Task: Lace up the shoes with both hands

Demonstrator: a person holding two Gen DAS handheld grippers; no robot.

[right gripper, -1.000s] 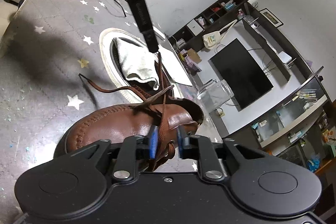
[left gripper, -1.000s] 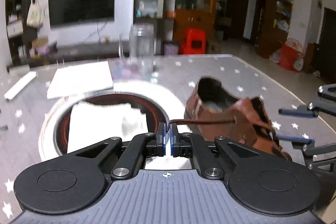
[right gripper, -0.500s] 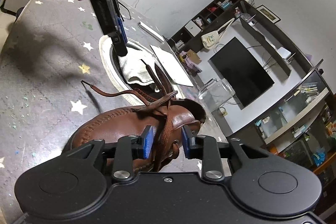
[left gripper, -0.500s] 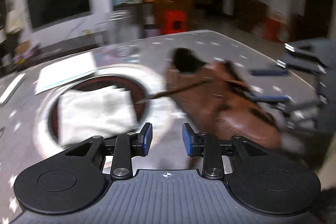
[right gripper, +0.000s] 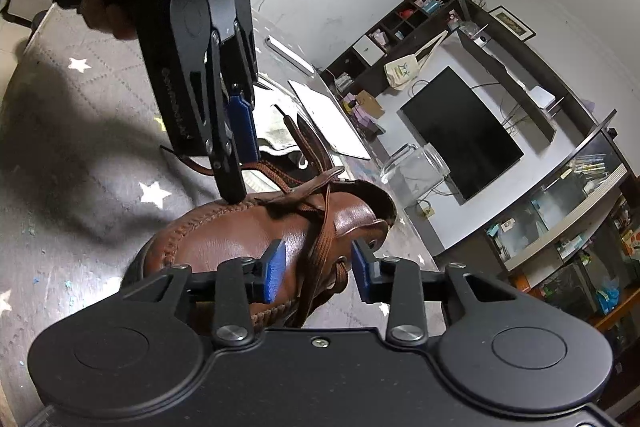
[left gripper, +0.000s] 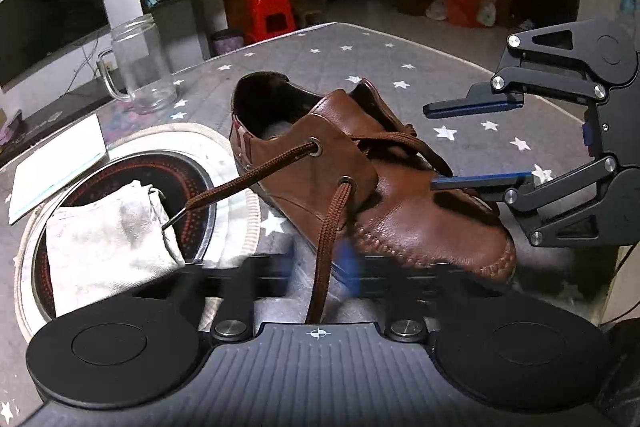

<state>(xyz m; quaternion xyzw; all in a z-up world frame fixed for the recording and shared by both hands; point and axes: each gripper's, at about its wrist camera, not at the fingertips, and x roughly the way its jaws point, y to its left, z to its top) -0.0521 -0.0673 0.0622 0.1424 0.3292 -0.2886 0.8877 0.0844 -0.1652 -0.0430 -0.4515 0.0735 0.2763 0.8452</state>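
Shoe — brown leather, stitched toe — lies on the starred tabletop, beside a cloth. Lace runs slack from two eyelets on the near flap, one end draped onto the cloth. Right gripper: fingers spread, straddling the crossed laces, apparently to take one. Left gripper: fingers blurred, seemingly spread, holding nothing, low by the toe.

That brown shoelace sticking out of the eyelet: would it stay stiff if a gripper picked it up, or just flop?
Probably floppy: the shoelace sags from its eyelet down to the cloth. Its woven surface likely grips well rather than slipping. The dark tip looks straight, so probably the only stiff part.
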